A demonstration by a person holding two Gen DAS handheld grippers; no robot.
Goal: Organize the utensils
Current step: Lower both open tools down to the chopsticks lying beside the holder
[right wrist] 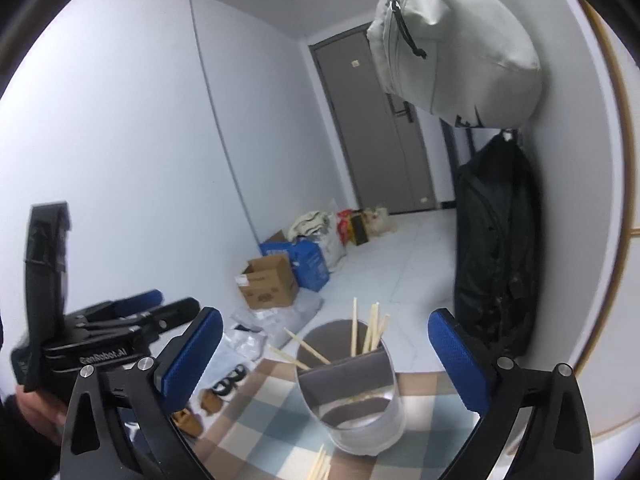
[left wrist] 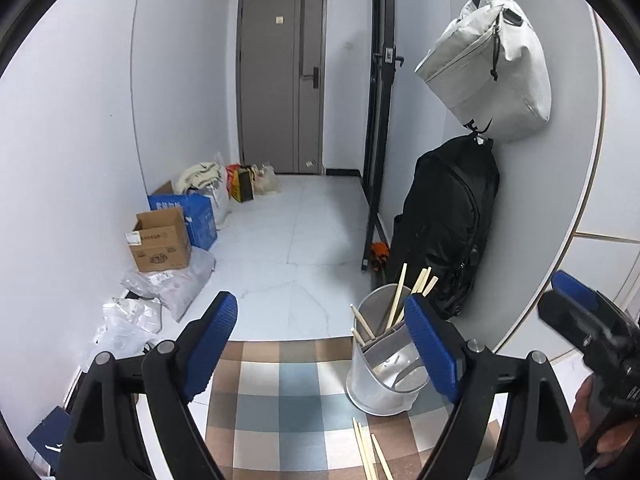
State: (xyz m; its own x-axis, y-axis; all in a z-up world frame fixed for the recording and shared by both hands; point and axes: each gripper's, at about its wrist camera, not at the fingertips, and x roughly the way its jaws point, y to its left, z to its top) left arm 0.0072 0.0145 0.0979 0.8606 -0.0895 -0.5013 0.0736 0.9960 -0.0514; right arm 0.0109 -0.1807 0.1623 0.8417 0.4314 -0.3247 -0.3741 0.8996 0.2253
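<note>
A round metal utensil holder [left wrist: 380, 380] [right wrist: 360, 420] with a divider stands on a checked tablecloth [left wrist: 280, 400] [right wrist: 260, 420]. Several wooden chopsticks [left wrist: 398, 300] [right wrist: 372, 332] lean inside it. A few loose chopsticks [left wrist: 368, 452] [right wrist: 320, 464] lie on the cloth in front of it. My left gripper [left wrist: 320, 312] [right wrist: 178, 299] is open and empty, its right finger just beside the holder. My right gripper [right wrist: 326, 320] is open wide and empty, with the holder seen between its blue pads [right wrist: 460, 364]. A hand holds each gripper.
A black backpack [left wrist: 448, 220] and a grey bag [left wrist: 488, 68] hang on the wall right of the table. Cardboard boxes [left wrist: 160, 244], a blue box [left wrist: 192, 216] and plastic bags [left wrist: 168, 284] line the left wall. Beyond the table's far edge lies white tiled floor [left wrist: 300, 240].
</note>
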